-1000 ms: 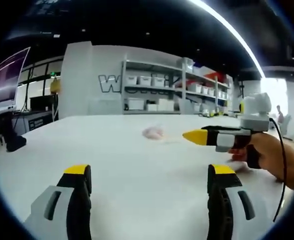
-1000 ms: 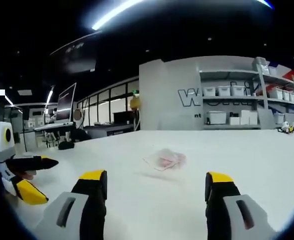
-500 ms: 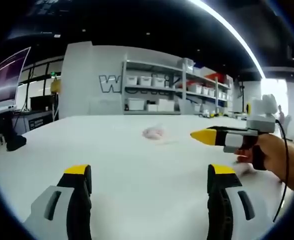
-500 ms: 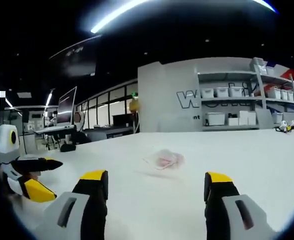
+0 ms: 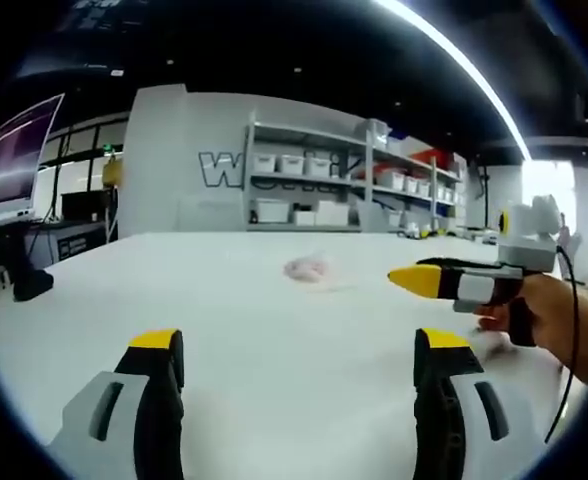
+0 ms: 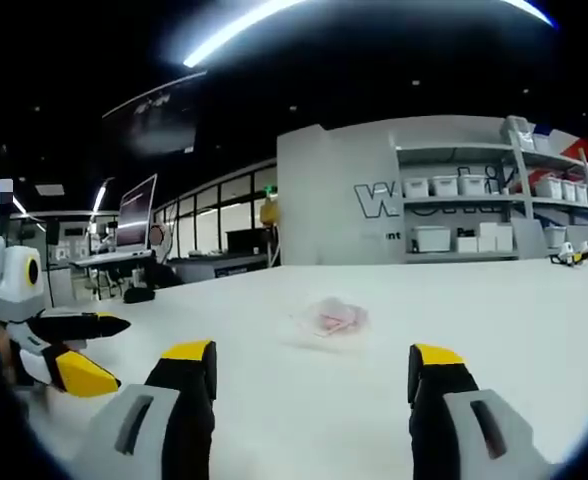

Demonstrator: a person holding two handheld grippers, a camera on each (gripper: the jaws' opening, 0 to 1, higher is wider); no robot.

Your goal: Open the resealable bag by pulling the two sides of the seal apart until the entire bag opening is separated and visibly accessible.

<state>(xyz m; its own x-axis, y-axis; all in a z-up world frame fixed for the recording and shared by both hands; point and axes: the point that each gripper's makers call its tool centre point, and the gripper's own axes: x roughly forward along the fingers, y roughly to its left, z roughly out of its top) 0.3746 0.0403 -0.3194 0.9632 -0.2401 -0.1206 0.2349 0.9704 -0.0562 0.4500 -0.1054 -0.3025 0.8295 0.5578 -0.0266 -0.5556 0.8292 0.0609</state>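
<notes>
While lying flat on the broad white table [image 5: 274, 320], small clear resealable plastic bag with pinkish contents [image 6: 326, 319] well ahead of both tools, untouched | left yellow-tipped grey gripper [image 5: 294, 365]: jaws spread wide, holding nothing | right yellow-tipped grey gripper [image 6: 302, 378]: jaws spread wide, holding nothing | seal state too blurred to tell

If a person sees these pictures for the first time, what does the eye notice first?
First, the small clear resealable bag with something pink inside, lying alone in the middle of the wide white table. Next, the yellow-tipped jaws of the right gripper, standing wide apart before it. At the left edge, the left gripper also points toward the bag, jaws parted.
</notes>
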